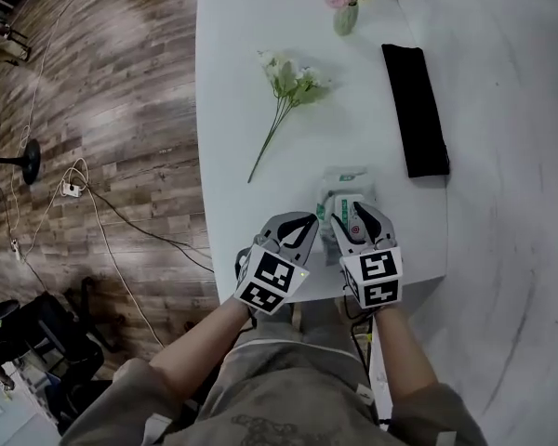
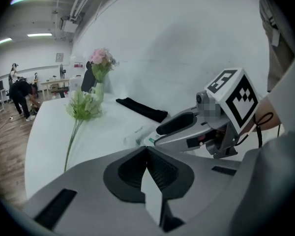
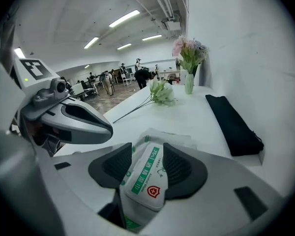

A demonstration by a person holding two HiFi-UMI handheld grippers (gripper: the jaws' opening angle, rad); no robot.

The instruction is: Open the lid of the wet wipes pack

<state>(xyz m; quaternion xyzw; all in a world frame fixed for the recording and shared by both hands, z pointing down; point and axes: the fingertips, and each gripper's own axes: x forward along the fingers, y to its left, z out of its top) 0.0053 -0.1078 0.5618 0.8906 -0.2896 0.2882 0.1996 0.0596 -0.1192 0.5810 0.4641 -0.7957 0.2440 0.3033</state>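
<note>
The wet wipes pack (image 1: 345,186) lies flat on the white table (image 1: 242,137) near its front edge, its lid closed and bearing a green label (image 3: 146,173). My right gripper (image 1: 358,214) hangs over the pack's near end, open. Its pads flank the lid (image 3: 147,156), and I see no pressing. My left gripper (image 1: 307,221) is just left of the pack, jaws shut with nothing in them (image 2: 147,149). In the left gripper view the right gripper (image 2: 179,124) sits ahead to the right, over the pack (image 2: 137,134). The left gripper (image 3: 83,122) also shows in the right gripper view.
A white artificial flower (image 1: 286,86) lies on the table beyond the pack. A vase of pink flowers (image 1: 346,3) stands at the far edge. A black folded item (image 1: 416,110) lies along the right side. Wooden floor with cables (image 1: 102,212) is to the left.
</note>
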